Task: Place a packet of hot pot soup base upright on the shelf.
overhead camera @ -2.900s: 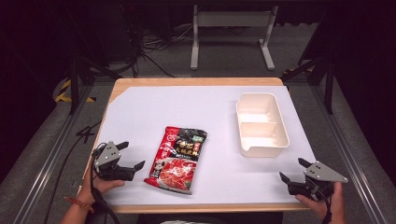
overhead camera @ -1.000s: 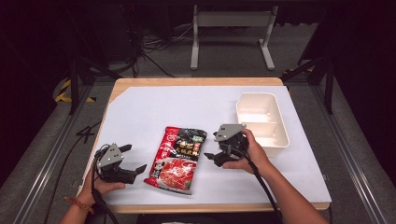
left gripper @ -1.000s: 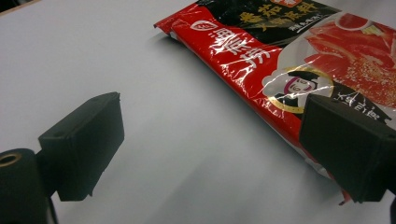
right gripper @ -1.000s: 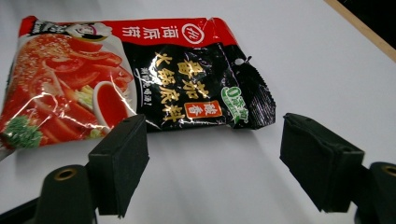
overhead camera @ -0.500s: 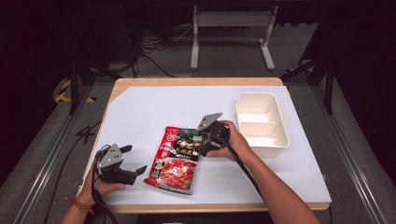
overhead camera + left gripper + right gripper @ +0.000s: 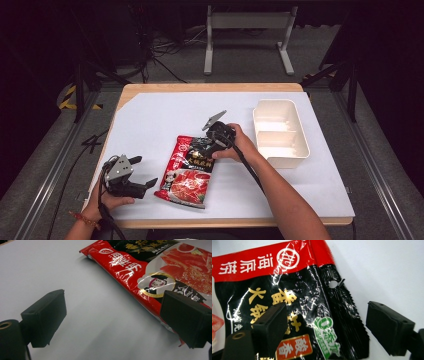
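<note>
Your right hand-held gripper has crossed from the tray to the packet's top edge, jaws just widening, astride it, unclenched. Left hand-held gripper rests released just beside the packet, mid-worktop.

1. High view: the white table is evenly and brightly lit from above, while the floor and background around it fall off to near black.
2. Shadows there are soft and short; a faint one lies under the forearm near the table's front edge.
3. The high view is slightly soft, with fine detail on the packet smeared.
4. Left gripper view: glare streaks the packet's glossy film; a soft shadow runs along its edge on the table.
5. The jaws in that view are dark and a little out of focus.
6. Right gripper view: sharp white glints on the packet's crinkled black film; print is crisp, the near jaws softer.
</note>
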The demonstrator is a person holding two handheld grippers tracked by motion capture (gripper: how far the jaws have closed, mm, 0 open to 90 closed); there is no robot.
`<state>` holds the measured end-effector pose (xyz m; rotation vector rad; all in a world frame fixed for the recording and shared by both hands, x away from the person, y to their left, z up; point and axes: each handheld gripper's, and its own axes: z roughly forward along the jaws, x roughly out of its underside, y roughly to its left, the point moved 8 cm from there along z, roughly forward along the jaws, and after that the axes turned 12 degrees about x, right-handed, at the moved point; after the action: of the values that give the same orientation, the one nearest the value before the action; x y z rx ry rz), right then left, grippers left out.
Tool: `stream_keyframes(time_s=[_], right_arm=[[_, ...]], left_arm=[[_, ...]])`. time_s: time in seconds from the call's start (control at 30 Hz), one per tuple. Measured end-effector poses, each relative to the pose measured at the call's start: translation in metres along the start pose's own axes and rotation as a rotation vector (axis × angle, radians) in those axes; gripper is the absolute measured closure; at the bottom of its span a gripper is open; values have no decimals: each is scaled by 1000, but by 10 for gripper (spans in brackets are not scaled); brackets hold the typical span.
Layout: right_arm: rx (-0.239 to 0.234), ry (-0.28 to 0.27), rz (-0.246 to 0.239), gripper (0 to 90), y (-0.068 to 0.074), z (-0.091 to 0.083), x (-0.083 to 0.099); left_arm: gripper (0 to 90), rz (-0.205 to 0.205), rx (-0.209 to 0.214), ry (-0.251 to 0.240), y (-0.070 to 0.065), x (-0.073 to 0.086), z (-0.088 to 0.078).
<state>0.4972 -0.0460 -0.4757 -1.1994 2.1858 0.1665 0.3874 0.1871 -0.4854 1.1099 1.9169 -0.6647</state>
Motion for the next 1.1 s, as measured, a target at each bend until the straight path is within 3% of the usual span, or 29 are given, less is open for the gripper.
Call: stream_keyframes(time_s=[0.1, 0.27, 0.37, 0.43, 0.47, 0.53, 0.57, 0.6, 0.67, 0.7, 0.87, 1.03, 1.1], right_arm=[[-15, 29, 11, 154, 0, 7, 1], [-106, 54, 22, 208, 6, 13, 0], [-166, 62, 13, 380, 11, 11, -1], [-190, 72, 2, 442, 15, 9, 0], [-184, 72, -12, 463, 16, 9, -1], [-147, 67, -29, 629, 12, 8, -2], [-147, 67, -29, 629, 12, 8, -2], [-132, 67, -35, 720, 10, 6, -2], [-123, 60, -50, 766, 9, 6, -2], [-110, 56, -64, 835, 9, 5, -3], [-97, 45, -106, 880, 10, 1, -4], [-85, -14, -109, 887, 10, -9, -9], [-83, -42, -116, 889, 10, -22, -14]], left_arm=[[80, 3, 2, 2, 0, 0, 0], [80, 7, 3, 10, 0, 1, 1], [80, 6, 2, 13, -1, 1, 1], [80, 11, 2, 18, -1, 1, 2], [80, 11, 2, 18, -1, 1, 2], [80, 10, 1, 18, -1, 1, 2], [80, 11, 1, 18, -1, 2, 2], [81, 14, 2, 23, -1, 2, 2], [81, 13, 1, 23, 0, 2, 2], [81, 9, 1, 21, 0, 2, 2], [81, 10, 5, 22, -1, 2, 2], [83, 17, 6, 17, -2, 1, 2], [83, 18, 7, 20, -3, 1, 2]])
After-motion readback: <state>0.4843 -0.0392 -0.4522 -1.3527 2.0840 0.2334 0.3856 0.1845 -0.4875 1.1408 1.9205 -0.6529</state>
